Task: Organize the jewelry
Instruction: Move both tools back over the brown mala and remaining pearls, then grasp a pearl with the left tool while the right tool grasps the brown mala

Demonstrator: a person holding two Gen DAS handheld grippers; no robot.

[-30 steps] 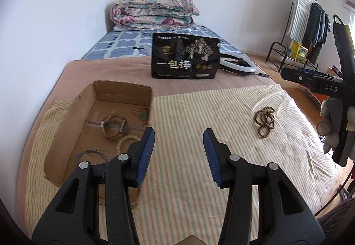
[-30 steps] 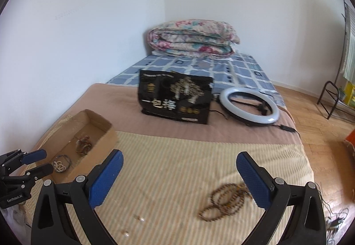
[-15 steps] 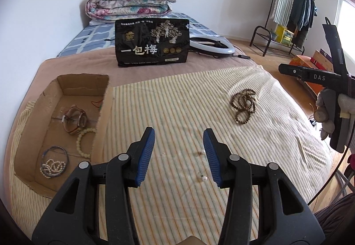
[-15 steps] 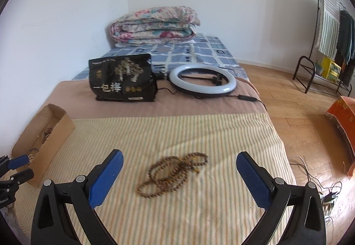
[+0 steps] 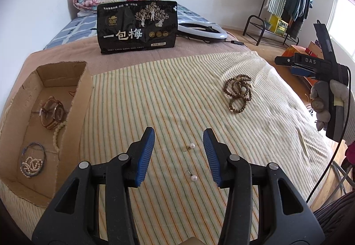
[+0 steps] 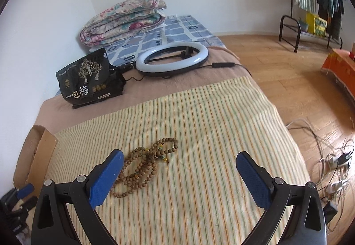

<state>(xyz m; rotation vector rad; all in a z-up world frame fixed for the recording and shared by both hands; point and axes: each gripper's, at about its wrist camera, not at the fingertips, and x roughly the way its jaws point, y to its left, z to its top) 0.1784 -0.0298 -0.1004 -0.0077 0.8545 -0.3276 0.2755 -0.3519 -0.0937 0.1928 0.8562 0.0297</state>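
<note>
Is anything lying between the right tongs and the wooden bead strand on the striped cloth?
Nothing visible. The right tongs are open just above the wooden bead strand, whose left part already sits by the left finger; only bare striped cloth surrounds it.

Between your left fingers point(image 5: 145, 154) lie two pearl earrings point(image 5: 192, 146); the brown bead strand point(image 6: 145, 164) sprawls tangled beside your right's left finger point(image 6: 106, 178).
</note>
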